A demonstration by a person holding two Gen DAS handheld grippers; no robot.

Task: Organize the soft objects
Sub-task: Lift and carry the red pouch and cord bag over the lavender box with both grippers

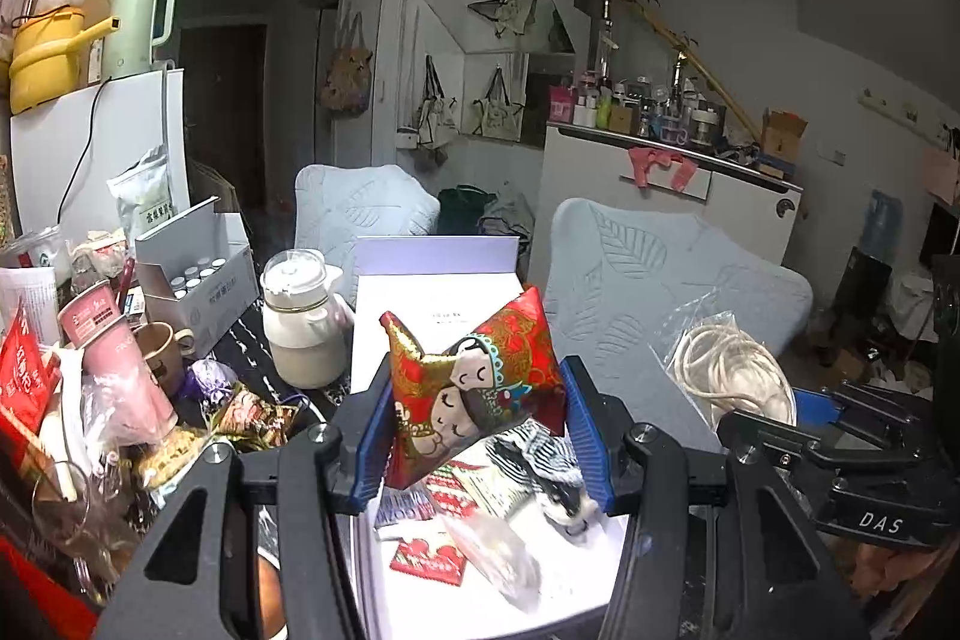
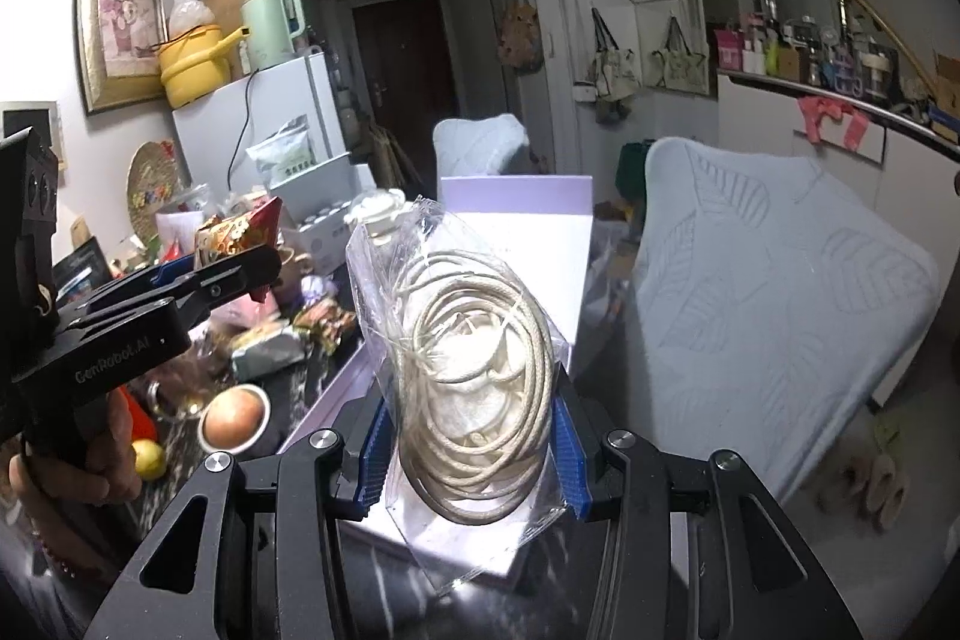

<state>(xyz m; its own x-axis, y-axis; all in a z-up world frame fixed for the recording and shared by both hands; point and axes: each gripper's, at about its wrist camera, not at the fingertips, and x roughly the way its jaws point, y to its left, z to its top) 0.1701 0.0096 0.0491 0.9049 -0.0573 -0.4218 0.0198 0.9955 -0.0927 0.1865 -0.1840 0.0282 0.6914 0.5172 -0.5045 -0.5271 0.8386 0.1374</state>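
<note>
The small red embroidered pillow [image 1: 474,376] sits at the centre of the left wrist view, clamped between the blue pads of the left gripper [image 1: 480,436] and held in the air above the open white box [image 1: 432,280]. It is pinched across its lower half, so its upper corners flare out free; the satin-looking cover seems slippery, and a squeeze this low could let it squirt upward and fall back among the things in the box, such as the striped cloth [image 1: 540,460] and the red packets [image 1: 429,559] at the bottom of the frame.

In the centre of the right wrist view the right gripper [image 2: 474,436] is clenched on a clear plastic bag of coiled cream cord [image 2: 480,370], also lifted over the box. The grip looks to be on the film and the outer loops; the film may slide, or the bag mouth at the top could let the coil spill.

The two grippers ride close side by side, each visible at the edge of the other's view, so they could knock together. To the left, the cluttered dark table [image 1: 252,340] holds a white teapot [image 1: 303,328], cups [image 1: 159,349] and a glass [image 1: 66,508] that a swing could tip
</note>
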